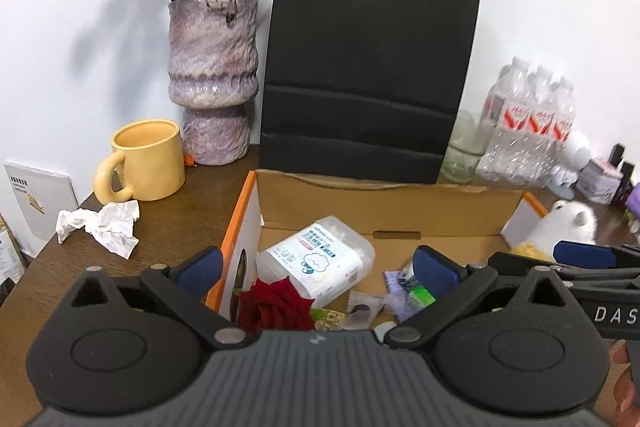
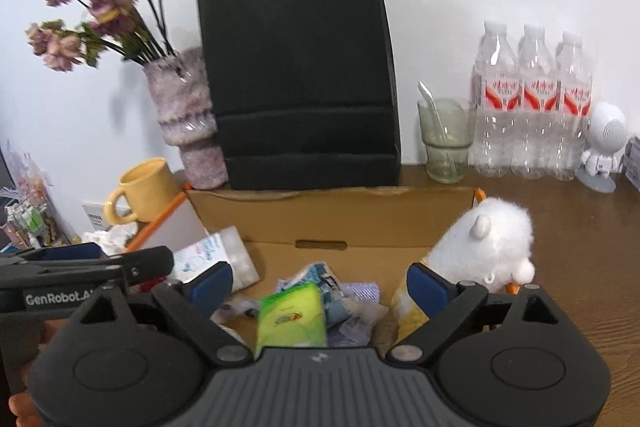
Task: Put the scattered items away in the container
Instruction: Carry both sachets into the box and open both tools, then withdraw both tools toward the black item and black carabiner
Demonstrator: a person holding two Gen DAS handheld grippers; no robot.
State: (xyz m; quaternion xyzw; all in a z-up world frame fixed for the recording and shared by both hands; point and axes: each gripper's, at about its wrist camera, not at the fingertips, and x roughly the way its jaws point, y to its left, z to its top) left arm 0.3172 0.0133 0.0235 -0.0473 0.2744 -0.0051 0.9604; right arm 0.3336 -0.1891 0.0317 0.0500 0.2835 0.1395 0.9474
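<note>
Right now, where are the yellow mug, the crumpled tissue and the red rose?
yellow mug (image 1: 146, 159): left wrist view, on the outer side of its body.
crumpled tissue (image 1: 102, 225): left wrist view, on the middle of the white wad.
red rose (image 1: 276, 303): left wrist view, on the petals of the bloom.

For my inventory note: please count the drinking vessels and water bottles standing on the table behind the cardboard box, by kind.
Water bottles: 3
Yellow mug: 1
Glass cup with a spoon: 1
Total: 5
</note>
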